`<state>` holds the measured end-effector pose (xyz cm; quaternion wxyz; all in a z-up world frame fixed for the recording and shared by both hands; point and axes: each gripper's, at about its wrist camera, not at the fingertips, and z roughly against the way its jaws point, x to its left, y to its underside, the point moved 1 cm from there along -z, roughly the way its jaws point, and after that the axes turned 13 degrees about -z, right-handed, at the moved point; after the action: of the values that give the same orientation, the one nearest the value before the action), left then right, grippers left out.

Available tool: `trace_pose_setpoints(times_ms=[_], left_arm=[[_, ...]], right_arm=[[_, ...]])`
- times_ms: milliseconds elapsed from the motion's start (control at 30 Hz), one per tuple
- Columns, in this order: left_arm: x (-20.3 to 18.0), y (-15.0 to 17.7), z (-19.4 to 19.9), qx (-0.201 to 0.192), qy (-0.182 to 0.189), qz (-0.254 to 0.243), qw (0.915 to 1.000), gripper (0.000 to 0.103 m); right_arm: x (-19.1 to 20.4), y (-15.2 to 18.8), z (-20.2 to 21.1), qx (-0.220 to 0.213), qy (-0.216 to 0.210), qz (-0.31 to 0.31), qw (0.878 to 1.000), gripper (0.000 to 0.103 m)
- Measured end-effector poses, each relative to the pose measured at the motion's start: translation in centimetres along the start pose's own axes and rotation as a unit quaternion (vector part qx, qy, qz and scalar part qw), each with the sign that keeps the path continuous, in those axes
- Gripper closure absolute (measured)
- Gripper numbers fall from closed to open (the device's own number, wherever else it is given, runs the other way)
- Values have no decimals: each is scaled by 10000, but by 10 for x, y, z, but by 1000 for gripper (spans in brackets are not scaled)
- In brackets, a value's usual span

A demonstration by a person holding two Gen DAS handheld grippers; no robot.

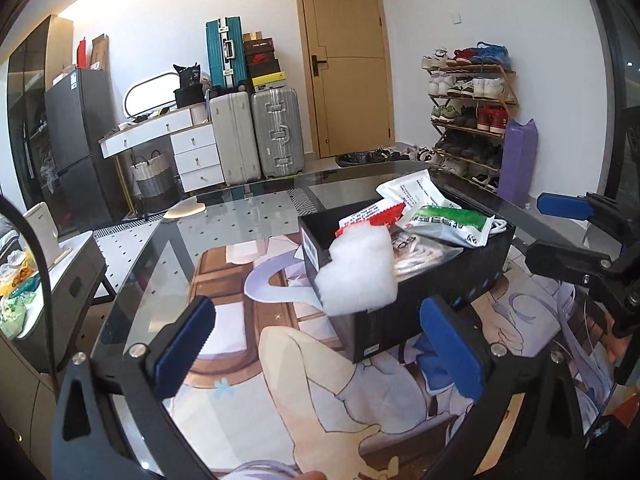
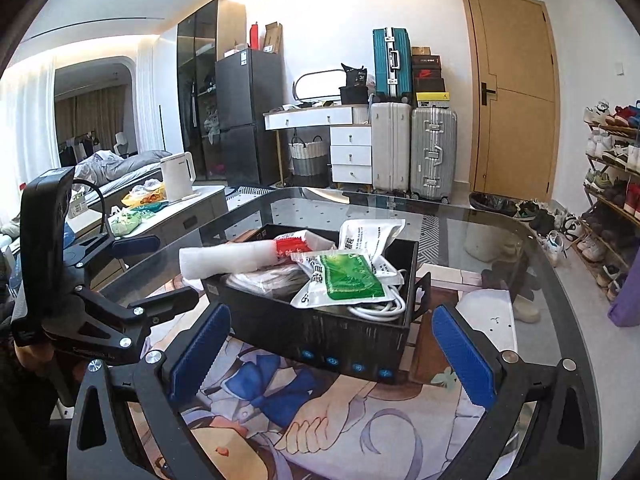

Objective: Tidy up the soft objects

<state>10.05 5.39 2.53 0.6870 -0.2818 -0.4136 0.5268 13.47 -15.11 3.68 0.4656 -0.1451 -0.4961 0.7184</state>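
Left wrist view: the left gripper (image 1: 316,344) is hovering just in front of the black box (image 1: 452,280), its blue pads spread wide and holding nothing.
Right wrist view: the right gripper (image 2: 332,350) is facing the box's long side, its pads likewise standing apart and empty.
Landmark: the black box is sitting on the glass table (image 2: 496,220), on a printed mat (image 2: 304,432).
White padding (image 1: 358,272): it is overhanging the box's near corner, half inside, half outside.
Packets: a green packet (image 2: 348,280), a red packet (image 2: 292,246) and a white pouch (image 2: 370,232) are lying piled inside the box, above its rim.
Risk: the padding is likely to be tipping out if the box is nudged; the heaped packets are likely to be sliding off for the same reason.
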Motion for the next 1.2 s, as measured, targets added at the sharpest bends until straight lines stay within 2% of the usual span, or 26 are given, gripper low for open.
trace_pose_setpoints(times_ms=[467,633,1200], left_arm=[[9,7,-1,-11,-108,261,9996,0],[9,7,-1,-12,-85,255,9996,0],[18,10,1,-58,36,429,9991,0]], right_arm=[[-1,5,4,-260,-72,9,9996,0],[2,9,1,-203,10,137,9997,0],[1,12,10,-421,34,158,9990,0]])
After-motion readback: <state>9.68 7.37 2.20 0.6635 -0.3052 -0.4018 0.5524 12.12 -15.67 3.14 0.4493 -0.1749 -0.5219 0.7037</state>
